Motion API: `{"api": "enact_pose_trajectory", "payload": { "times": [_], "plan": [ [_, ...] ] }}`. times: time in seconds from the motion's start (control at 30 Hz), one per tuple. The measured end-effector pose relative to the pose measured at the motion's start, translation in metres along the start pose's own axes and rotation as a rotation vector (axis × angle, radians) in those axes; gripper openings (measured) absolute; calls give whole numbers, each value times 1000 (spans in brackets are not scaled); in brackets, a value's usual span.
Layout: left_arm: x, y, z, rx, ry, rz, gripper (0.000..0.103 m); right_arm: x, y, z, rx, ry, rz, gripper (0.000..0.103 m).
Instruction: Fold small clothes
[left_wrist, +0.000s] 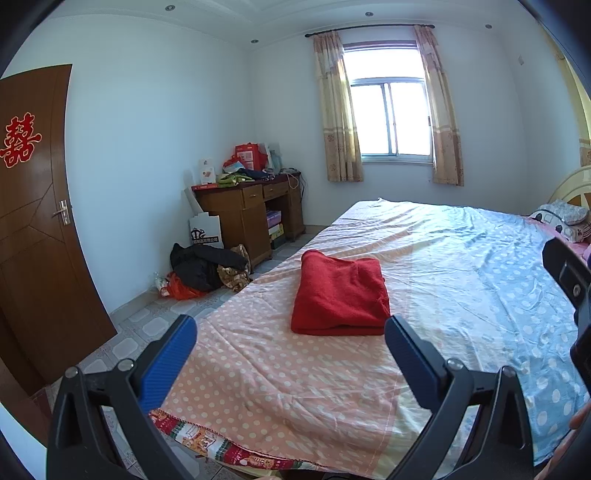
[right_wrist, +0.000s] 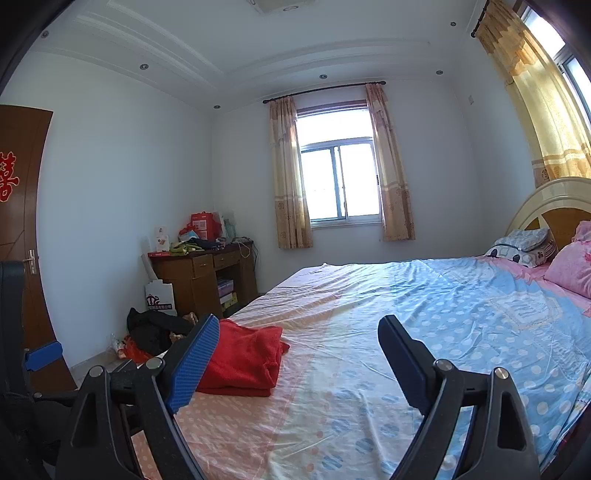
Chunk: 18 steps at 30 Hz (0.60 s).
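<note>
A red garment (left_wrist: 340, 294) lies folded in a neat rectangle on the bed (left_wrist: 295, 369), on its pink dotted part. My left gripper (left_wrist: 291, 343) is open and empty, held above the bed's near edge, short of the garment. The garment also shows in the right wrist view (right_wrist: 245, 358), partly behind the left finger (right_wrist: 194, 363). My right gripper (right_wrist: 299, 350) is open and empty, to the right of the garment. Part of the right gripper (left_wrist: 569, 280) shows at the right edge of the left wrist view.
The bed cover turns blue dotted (right_wrist: 461, 314) toward the right, with pillows (right_wrist: 569, 258) at the headboard. A wooden desk (left_wrist: 251, 210) with clutter stands by the far wall. Dark clothes and bags (left_wrist: 207, 269) lie on the tiled floor. A brown door (left_wrist: 33, 221) is at left.
</note>
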<state>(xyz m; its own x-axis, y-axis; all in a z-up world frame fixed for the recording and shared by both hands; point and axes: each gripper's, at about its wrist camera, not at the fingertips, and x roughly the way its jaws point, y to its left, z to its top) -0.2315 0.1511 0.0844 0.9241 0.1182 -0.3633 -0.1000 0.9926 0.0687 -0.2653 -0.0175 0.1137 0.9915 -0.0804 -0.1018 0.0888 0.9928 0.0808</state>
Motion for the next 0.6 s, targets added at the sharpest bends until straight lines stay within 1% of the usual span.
{"api": "enact_pose_trajectory", "payload": {
  "times": [0.6],
  "plan": [
    [-2,-1,0,0,2,1,103,-6,-2,1,9,-9,-8,89]
  ]
}}
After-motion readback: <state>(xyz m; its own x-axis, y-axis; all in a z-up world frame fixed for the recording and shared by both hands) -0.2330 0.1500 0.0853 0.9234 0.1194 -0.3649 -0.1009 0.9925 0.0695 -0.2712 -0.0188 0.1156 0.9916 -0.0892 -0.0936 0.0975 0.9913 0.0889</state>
